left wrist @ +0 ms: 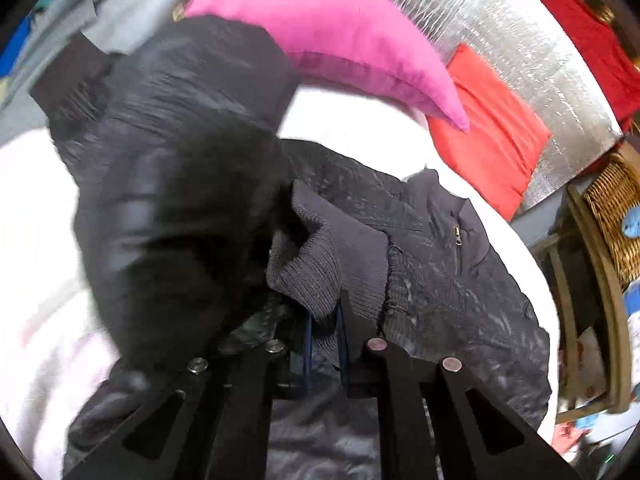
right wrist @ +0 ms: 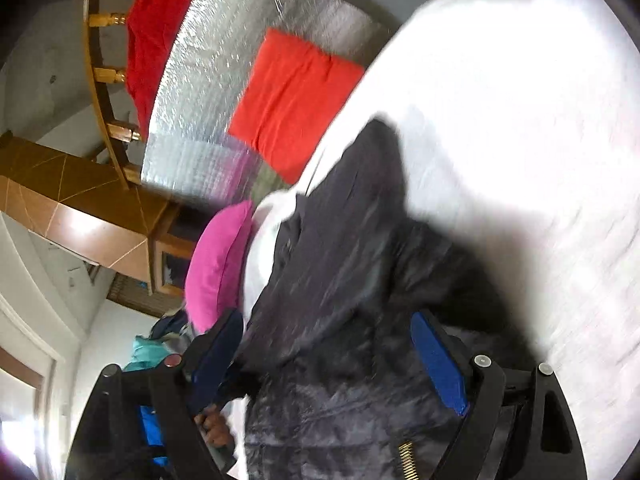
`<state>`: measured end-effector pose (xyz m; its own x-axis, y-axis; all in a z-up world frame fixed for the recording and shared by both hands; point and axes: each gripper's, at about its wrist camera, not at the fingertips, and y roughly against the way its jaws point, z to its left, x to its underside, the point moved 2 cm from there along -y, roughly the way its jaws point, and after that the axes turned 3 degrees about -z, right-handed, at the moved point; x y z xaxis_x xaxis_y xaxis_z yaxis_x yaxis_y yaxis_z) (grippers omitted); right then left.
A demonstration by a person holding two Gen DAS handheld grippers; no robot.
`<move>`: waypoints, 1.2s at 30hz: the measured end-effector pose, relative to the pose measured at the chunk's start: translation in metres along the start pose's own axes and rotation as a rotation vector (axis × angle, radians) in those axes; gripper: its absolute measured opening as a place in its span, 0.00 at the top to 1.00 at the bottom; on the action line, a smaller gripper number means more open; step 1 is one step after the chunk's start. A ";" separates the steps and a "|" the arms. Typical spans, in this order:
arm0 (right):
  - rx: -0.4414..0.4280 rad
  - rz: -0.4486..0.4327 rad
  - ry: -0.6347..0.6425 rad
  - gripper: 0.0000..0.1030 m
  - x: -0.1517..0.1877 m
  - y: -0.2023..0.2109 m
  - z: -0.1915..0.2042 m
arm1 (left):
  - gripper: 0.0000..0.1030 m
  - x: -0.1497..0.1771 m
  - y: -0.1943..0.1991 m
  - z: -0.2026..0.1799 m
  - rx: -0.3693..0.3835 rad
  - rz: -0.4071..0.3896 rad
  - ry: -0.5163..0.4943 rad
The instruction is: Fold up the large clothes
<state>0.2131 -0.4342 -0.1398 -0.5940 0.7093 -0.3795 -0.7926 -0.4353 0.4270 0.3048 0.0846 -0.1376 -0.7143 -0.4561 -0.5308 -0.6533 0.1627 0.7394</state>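
Blurred black jacket (left wrist: pixel 420 248) on white bed (left wrist: pixel 360 128); left gripper (left wrist: pixel 324 344) pinches its knit cuff (left wrist: pixel 320 264), right gripper (right wrist: pixel 328 364) gapes wide, fingertips half hidden.

I am working in a home, most likely a bedroom. I see a bed with a white sheet (left wrist: pixel 360 120), and on it a pink pillow (left wrist: pixel 332 32) and a red cushion (left wrist: pixel 488 136). Behind the bed stands a silver foil panel (left wrist: pixel 500 28), and a red cloth (right wrist: pixel 160 28) hangs over a wooden rail (right wrist: pixel 104 72). At the side there is a wicker basket (left wrist: pixel 612 208) on a wooden frame. The right view shows a wooden cabinet (right wrist: pixel 80 208), white walls, and a pile of clothes (right wrist: pixel 160 344) beyond the pillow.
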 end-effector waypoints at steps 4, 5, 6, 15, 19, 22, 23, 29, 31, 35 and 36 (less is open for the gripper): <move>0.131 0.027 0.059 0.15 -0.034 -0.029 -0.007 | 0.89 0.022 -0.015 0.009 -0.054 0.025 -0.046; 0.146 0.042 0.067 0.15 -0.039 -0.037 -0.008 | 0.89 0.024 -0.018 0.011 -0.056 0.027 -0.048; 0.166 0.059 0.082 0.15 -0.050 -0.051 -0.007 | 0.89 0.024 -0.021 0.013 -0.054 0.028 -0.048; 0.228 0.230 0.294 0.87 -0.067 -0.136 0.026 | 0.88 0.024 -0.034 0.014 -0.056 0.021 -0.101; 0.411 0.243 0.384 0.86 -0.061 -0.147 0.013 | 0.88 0.027 -0.044 0.006 -0.038 0.028 -0.122; 0.332 0.137 0.319 0.67 -0.063 -0.120 0.013 | 0.88 0.028 -0.043 0.000 -0.065 0.022 -0.154; 0.320 0.105 0.290 0.55 -0.063 -0.107 0.013 | 0.88 0.027 -0.043 -0.001 -0.069 0.022 -0.163; 0.259 0.181 0.329 0.19 -0.026 -0.068 0.021 | 0.87 0.024 -0.047 -0.005 -0.075 0.036 -0.173; 0.298 0.258 0.399 0.43 -0.010 -0.079 0.020 | 0.87 0.024 -0.047 -0.007 -0.085 0.034 -0.186; 0.361 0.253 0.466 0.70 -0.005 -0.075 0.019 | 0.85 0.023 -0.049 -0.012 -0.071 0.059 -0.201; 0.383 0.257 0.460 0.70 -0.005 -0.077 0.013 | 0.84 0.025 -0.051 -0.014 -0.066 0.066 -0.209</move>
<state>0.2787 -0.3971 -0.1601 -0.8240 0.2622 -0.5023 -0.5624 -0.2708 0.7813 0.3237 0.0529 -0.1822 -0.7959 -0.2544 -0.5493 -0.5903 0.1253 0.7974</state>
